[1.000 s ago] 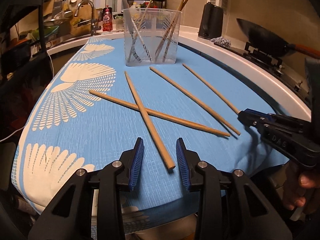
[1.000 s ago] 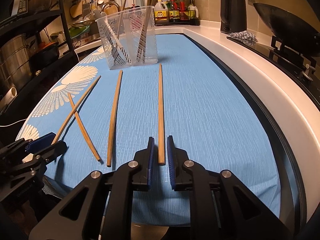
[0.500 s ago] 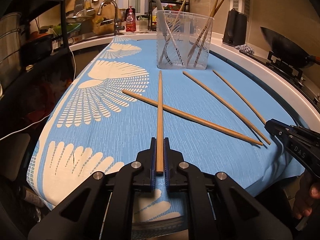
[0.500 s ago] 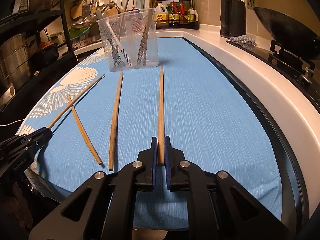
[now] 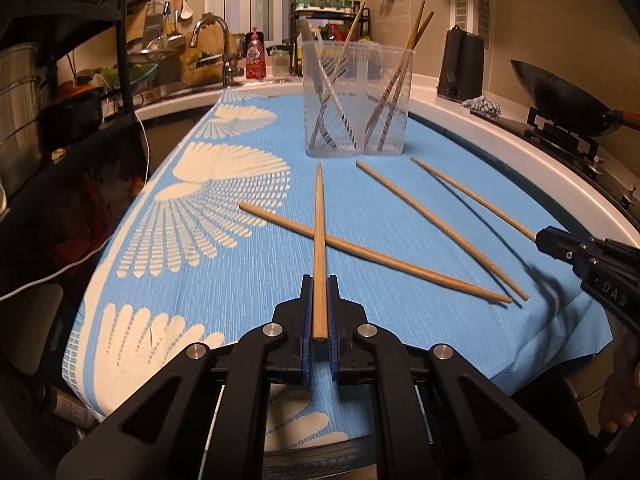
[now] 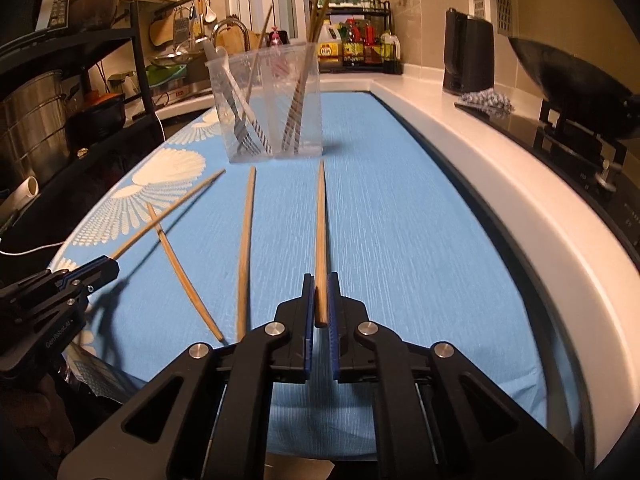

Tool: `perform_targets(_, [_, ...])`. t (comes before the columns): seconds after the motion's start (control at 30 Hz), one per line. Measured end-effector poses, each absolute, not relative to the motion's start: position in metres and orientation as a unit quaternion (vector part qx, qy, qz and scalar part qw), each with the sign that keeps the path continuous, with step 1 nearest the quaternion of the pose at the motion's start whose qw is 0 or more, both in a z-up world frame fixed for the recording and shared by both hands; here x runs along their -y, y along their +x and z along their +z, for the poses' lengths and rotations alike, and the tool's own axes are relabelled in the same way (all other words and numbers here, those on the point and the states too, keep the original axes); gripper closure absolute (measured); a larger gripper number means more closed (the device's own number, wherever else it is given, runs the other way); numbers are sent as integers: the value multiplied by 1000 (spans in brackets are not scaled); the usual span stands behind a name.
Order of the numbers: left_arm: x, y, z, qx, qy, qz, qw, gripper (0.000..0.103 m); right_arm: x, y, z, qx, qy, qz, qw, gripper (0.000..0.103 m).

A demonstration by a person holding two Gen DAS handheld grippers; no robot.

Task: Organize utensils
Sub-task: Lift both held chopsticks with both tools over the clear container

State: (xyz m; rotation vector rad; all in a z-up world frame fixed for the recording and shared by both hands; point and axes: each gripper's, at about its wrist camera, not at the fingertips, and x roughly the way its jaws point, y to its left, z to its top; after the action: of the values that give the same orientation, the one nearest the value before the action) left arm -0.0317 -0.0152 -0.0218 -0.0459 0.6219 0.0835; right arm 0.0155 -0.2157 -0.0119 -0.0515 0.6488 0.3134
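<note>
My left gripper (image 5: 319,292) is shut on the thick end of a wooden chopstick (image 5: 319,224), which points toward the clear plastic utensil holder (image 5: 356,100) and crosses over a second chopstick (image 5: 380,258). A third chopstick (image 5: 440,228) lies loose to its right. My right gripper (image 6: 320,292) is shut on another chopstick (image 6: 321,224), with a loose chopstick (image 6: 246,248) to its left. Each gripper shows in the other's view: the right gripper (image 5: 544,240), the left gripper (image 6: 108,268). Both held sticks cast shadows near the jaws, their near ends slightly raised. The holder (image 6: 268,108) contains forks and chopsticks.
Everything lies on a blue cloth (image 5: 400,320) with white fan patterns. A white counter rim (image 6: 500,200) runs along the right, with a wok (image 5: 560,96) on a stove and a black kettle (image 5: 460,68). A sink tap (image 5: 212,40) and dark shelves (image 5: 80,80) are on the left.
Both grippers have shut on the thick ends of their chopsticks. The left gripper's chopstick swung from slanted to straight ahead. Both held ends have lifted slightly off the cloth.
</note>
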Motion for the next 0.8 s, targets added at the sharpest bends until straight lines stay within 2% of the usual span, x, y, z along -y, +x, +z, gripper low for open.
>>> perform_targets(0.37, [7,-43,21,-234,-23,44,971,96,221,-1,52,-265,-23,159,951,97])
perform_targets(0.8, [-9,-23,76,-187,-37,39,981,96,220,19,117,-219,-14,173,960,97])
